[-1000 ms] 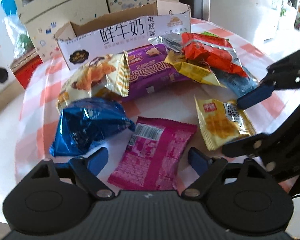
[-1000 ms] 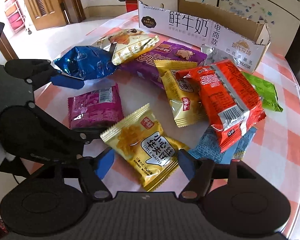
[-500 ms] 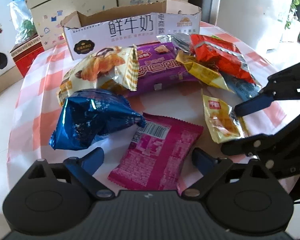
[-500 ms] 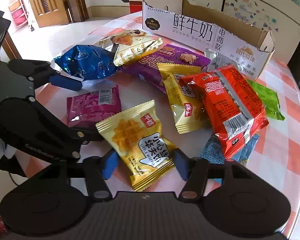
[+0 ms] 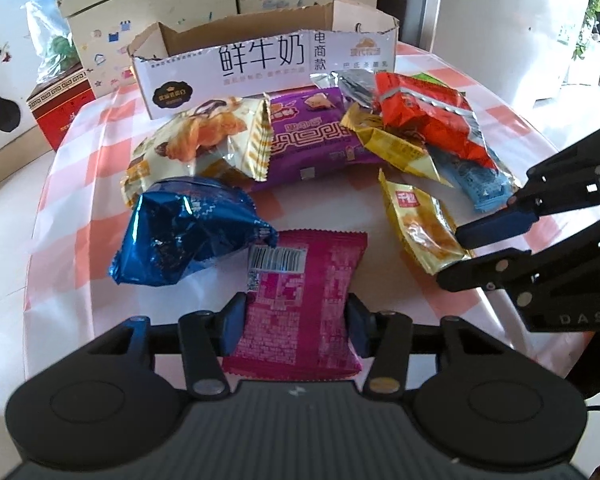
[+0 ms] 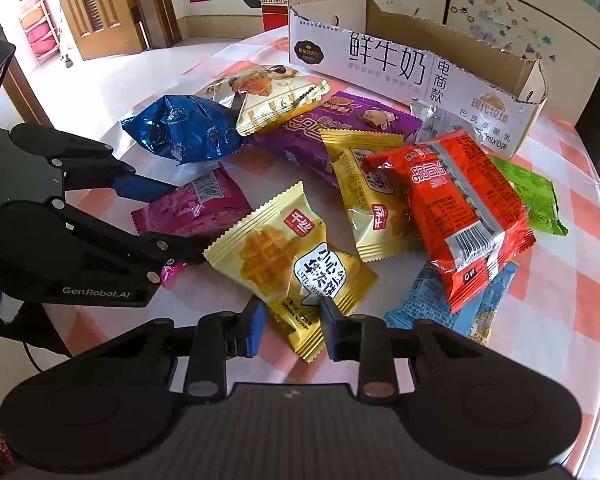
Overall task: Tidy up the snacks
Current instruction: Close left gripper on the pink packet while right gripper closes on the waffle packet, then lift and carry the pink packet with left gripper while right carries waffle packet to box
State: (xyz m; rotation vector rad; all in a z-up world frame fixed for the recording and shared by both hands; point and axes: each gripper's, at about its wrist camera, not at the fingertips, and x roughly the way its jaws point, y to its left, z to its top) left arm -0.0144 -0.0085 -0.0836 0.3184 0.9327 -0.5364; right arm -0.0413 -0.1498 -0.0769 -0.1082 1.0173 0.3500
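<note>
Left tongs: my left gripper (image 5: pixel 296 322) has its blue pads pressed against the two long sides of the magenta snack packet (image 5: pixel 300 296), pinching its near half.

Right tongs: my right gripper (image 6: pixel 292 326) is clamped on the near corner of the yellow waffle packet (image 6: pixel 292 264); the wrapper creases between the pads.

Magenta packet position: flat on the checked tablecloth (image 5: pixel 80 184), barcode end pointing away from me, touching the blue foil bag (image 5: pixel 184 232).

Waffle packet position: tilted, its far end raised toward the pile; it looks partly lifted, though I cannot tell if it is clear of the cloth.

Long axes: both packets run along my fingers, pointing toward the milk carton box (image 5: pixel 260 64).

Key relation: the open-topped box stands straight ahead beyond the pile, so each packet must rise over the purple packet (image 5: pixel 312 140) and red packet (image 6: pixel 460 208) before dropping in.

Nearer hand: from the right view the box's end sits closer on my right side, so I judge the waffle packet has the shorter path.

Risk: the corner grip on the waffle packet may let it swing or slip.
</note>
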